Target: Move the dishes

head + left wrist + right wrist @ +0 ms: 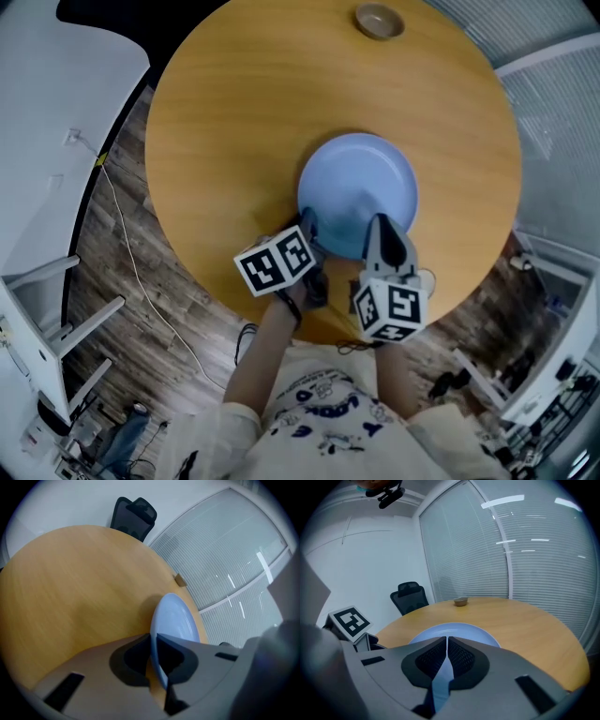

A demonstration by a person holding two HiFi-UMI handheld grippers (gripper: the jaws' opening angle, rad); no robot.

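A plate (pixel 361 183) lies on the round table (pixel 234 112), just right of centre frame in the head view. A small bowl (pixel 379 21) sits well apart at the table's top edge. The left gripper (pixel 307 225) and right gripper (pixel 380 227) meet the plate's lower rim side by side. An office chair (pixel 134 515) apparently stands just behind the table, at the top of the left gripper view.

We see a round wooden table (pixel 234 112) on a grey-brown plank floor (pixel 103 272), a white desk (pixel 47 122) left of it, a thin cable (pixel 132 258) across the boards. A black chair (pixel 410 597) stands by a white wall (pixel 370 559) and blinds (pixel 534 550).
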